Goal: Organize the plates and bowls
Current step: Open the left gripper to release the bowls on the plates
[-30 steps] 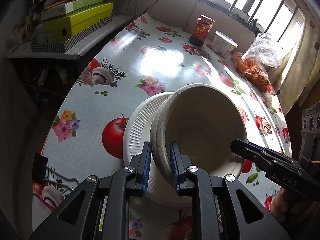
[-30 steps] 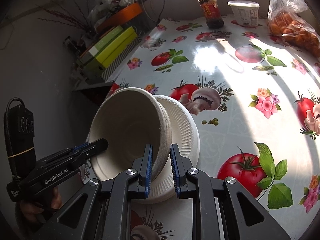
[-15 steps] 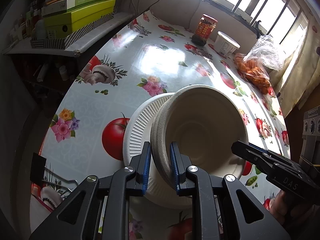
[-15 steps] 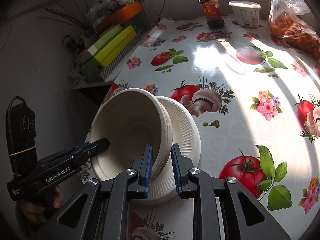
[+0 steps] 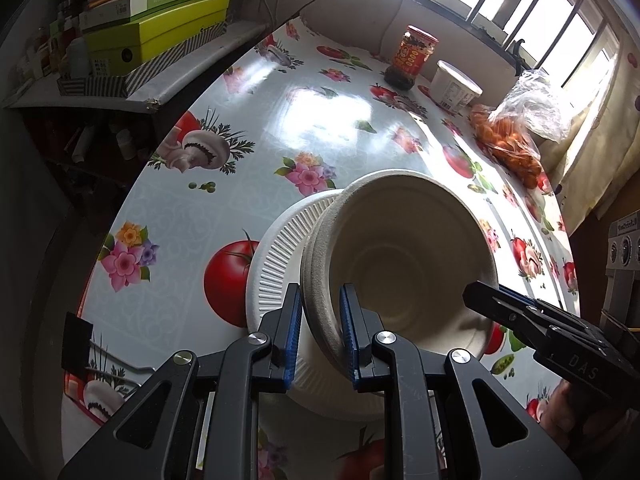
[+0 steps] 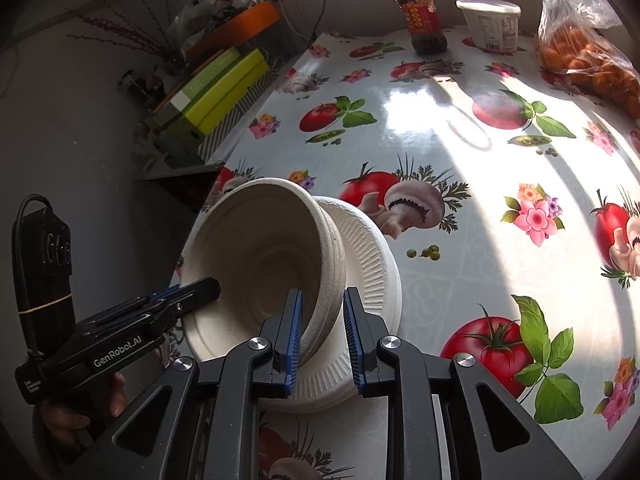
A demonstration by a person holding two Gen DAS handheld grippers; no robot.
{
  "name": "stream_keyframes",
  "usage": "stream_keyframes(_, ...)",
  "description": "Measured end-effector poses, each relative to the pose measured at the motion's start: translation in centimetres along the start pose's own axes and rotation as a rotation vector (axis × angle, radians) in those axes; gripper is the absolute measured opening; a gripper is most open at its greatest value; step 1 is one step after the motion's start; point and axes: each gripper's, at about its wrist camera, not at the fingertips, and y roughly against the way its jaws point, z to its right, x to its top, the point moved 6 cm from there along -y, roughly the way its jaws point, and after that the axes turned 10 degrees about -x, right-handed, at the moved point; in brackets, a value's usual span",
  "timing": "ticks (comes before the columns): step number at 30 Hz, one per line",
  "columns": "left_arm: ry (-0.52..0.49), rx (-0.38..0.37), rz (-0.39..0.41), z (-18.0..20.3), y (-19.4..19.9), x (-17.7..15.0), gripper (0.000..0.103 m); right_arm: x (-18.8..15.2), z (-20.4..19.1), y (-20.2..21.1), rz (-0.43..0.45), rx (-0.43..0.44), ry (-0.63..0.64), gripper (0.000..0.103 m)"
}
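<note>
A stack of off-white paper bowls (image 5: 408, 256) sits tilted on a ribbed white paper plate (image 5: 276, 256) on the table. My left gripper (image 5: 320, 328) is shut on the near rim of the bowl stack. In the right wrist view the bowls (image 6: 264, 256) lean left on the plate (image 6: 372, 264). My right gripper (image 6: 322, 332) straddles the opposite rim with a gap on the right pad, so it has let go. Each gripper shows in the other's view: the right (image 5: 520, 316) and the left (image 6: 176, 300).
The table has a tomato, mushroom and flower oilcloth (image 6: 480, 152). At the far edge stand a red-labelled jar (image 5: 412, 56), a white tub (image 5: 454, 88) and a bag of oranges (image 5: 516, 136). A shelf with green boxes (image 5: 156, 36) is at the left.
My right gripper's fingers have opened slightly off the bowl rim. The left gripper still holds the bowl stack, and both views have pulled back a little.
</note>
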Motion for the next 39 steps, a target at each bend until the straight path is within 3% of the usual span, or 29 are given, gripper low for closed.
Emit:
stream_keyframes(11,-0.004,0.000,-0.009,0.1,-0.2,0.2,0.024,0.1,-0.1,-0.1,0.000,-0.001,-0.002,0.032)
stream_keyframes(17,-0.005,-0.013,0.007,0.3,0.1,0.5,0.042,0.3,0.0,0.1,0.003,-0.006,-0.004,0.037)
stream_keyframes(39,-0.016,0.001,0.119,0.5,3.3,-0.3,0.050,-0.5,-0.3,2.8,0.103,-0.004,0.029,0.047)
